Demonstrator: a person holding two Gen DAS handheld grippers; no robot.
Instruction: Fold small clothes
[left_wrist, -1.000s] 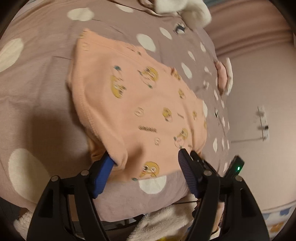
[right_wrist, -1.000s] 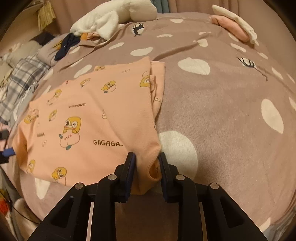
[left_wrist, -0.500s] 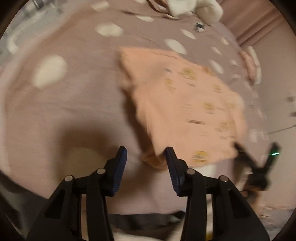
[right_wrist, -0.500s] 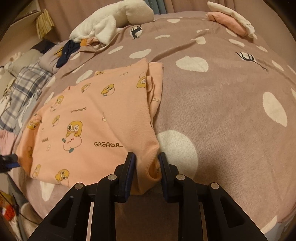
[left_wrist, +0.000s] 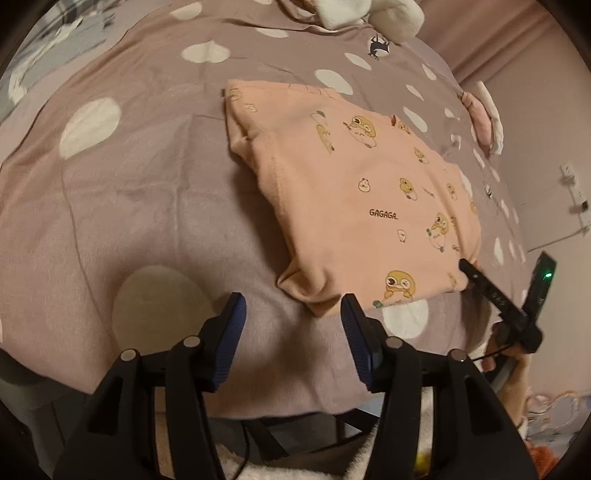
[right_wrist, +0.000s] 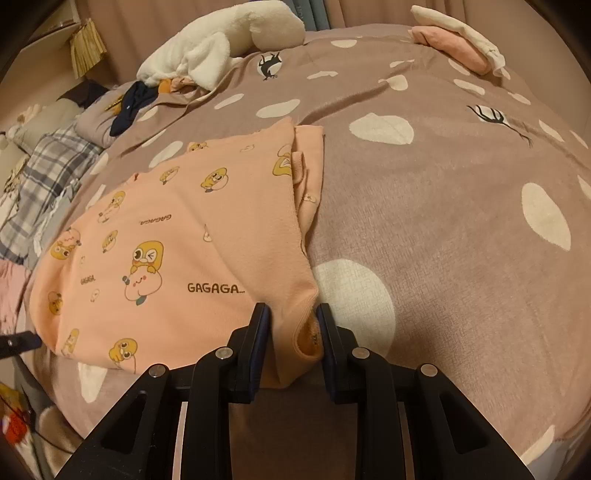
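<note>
- Right tongs: I have them pinched narrow on the near corner of the peach garment. The cloth bunches up between both pads, and a folded hem curls just inside the right-hand one. I judge this grip is an anchor, pinning one end of the near edge so the piece does not slide on the bedspread.
- Left tongs: half spread and opening, nothing between the pads. The garment's puckered corner lies just ahead of the tips, closer to the right-hand pad, apart from both.
- From the left view, the right tongs show as a dark bar touching the garment's opposite near corner. So both tools sit along the same near edge, one at each end.
- Garment lies printed side up, side flaps already turned in, so its outline is roughly rectangular. It stretches away from both tongs across the bedspread.
- Judgement: left tongs are lining up on the free corner so that both corners can be lifted together for a fold away from me.
- Risk: the corner is off-centre in the left gap; closing now might catch only the top layer.
- Beyond the garment: a white plush pile and a folded pink stack, well apart.
</note>
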